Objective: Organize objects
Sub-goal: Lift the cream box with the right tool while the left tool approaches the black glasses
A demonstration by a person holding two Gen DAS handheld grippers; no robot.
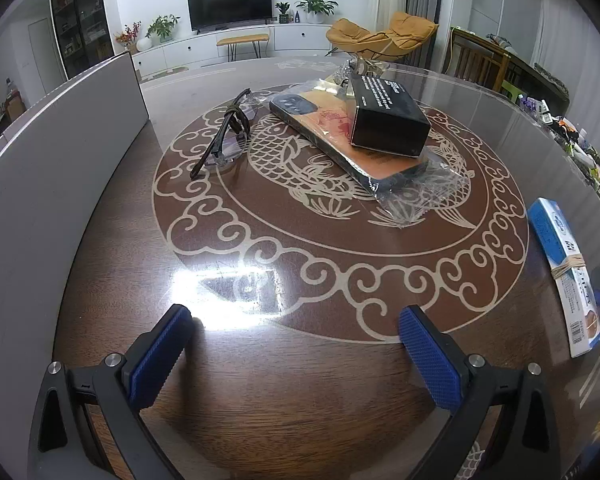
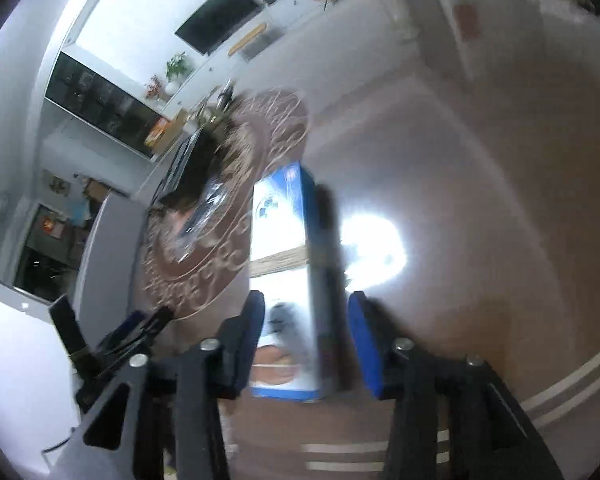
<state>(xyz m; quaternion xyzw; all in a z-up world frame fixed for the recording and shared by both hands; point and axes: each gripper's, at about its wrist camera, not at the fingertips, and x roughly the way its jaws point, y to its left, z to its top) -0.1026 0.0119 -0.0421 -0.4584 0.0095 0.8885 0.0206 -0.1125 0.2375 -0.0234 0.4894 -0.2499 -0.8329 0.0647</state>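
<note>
Glossy round table (image 1: 260, 380): blue-white box (image 2: 284, 280) lies between our right gripper (image 2: 306, 340) pads, apparently not clamped yet. Centre on it, then squeeze. Left gripper (image 1: 296, 344) gapes empty beside box.

A home living room. A dark flat-screen television (image 1: 229, 4) stands on a long white low cabinet (image 1: 220, 46), with green potted plants (image 1: 316, 6) to either side of the screen. Right of the television sits a mustard-yellow cushioned lounge chair (image 1: 380, 36); left of it, a tall dark glass-fronted display cabinet (image 1: 80, 16). In front lies a round brown glass-topped worktop (image 1: 300, 360) with a pale fish pattern.
</note>
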